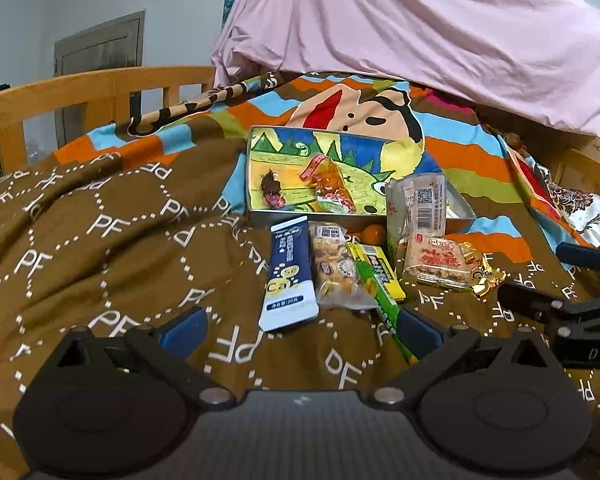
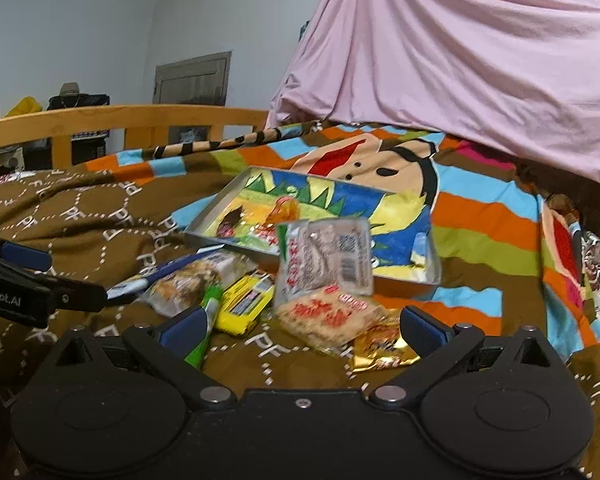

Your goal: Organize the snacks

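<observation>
A shallow tin box [image 1: 278, 216] [image 2: 206, 220] with a colourful cartoon inside lies on the bed and holds a few wrapped sweets [image 1: 332, 184]. In front of it lie a blue-and-white pouch [image 1: 288, 276], a clear nut bar pack [image 1: 336, 268], a yellow-green stick pack [image 1: 376, 276] [image 2: 242, 306], a red-printed cracker pack [image 1: 436, 260] [image 2: 328, 318], a gold wrapper [image 2: 384, 346] and a clear pack [image 2: 326, 258] propped against the tin. My left gripper [image 1: 302, 330] is open just short of the pouch. My right gripper [image 2: 304, 330] is open, with the cracker pack lying just beyond its fingertips.
A brown "PF" blanket [image 1: 100, 240] and a striped cartoon blanket [image 2: 480, 216] cover the bed. A wooden rail [image 1: 100, 88] runs behind on the left. A pink sheet [image 2: 480, 60] hangs over the far right. A small orange [image 1: 372, 234] sits by the tin.
</observation>
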A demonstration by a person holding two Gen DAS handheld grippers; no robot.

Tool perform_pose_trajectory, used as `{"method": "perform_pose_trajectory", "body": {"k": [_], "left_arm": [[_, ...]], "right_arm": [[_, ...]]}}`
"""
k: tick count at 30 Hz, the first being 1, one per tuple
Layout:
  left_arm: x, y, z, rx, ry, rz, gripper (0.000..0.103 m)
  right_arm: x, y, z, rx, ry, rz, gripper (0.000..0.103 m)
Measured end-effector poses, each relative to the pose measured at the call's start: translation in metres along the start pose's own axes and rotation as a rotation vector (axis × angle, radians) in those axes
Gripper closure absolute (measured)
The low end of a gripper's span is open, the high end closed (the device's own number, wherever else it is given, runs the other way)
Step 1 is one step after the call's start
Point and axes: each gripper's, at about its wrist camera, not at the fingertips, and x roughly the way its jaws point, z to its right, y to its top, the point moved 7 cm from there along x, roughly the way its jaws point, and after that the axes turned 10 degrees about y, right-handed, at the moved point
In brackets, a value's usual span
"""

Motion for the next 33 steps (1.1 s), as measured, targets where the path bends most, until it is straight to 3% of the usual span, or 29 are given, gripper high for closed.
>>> {"method": "perform_pose_trajectory", "body": {"k": [13, 33], "left_arm": [[0.002, -0.01, -0.008, 0.014, 0.025, -0.036, 0.0], [0.022, -0.006, -0.01, 0.042, -0.019, -0.086, 0.0]], "right_arm": [[0.007, -0.014, -0.014, -0.011, 0.036, -0.071, 0.001], [0.027, -0.028, -0.022, 0.019, 0.108, -0.153, 0.001]]}}
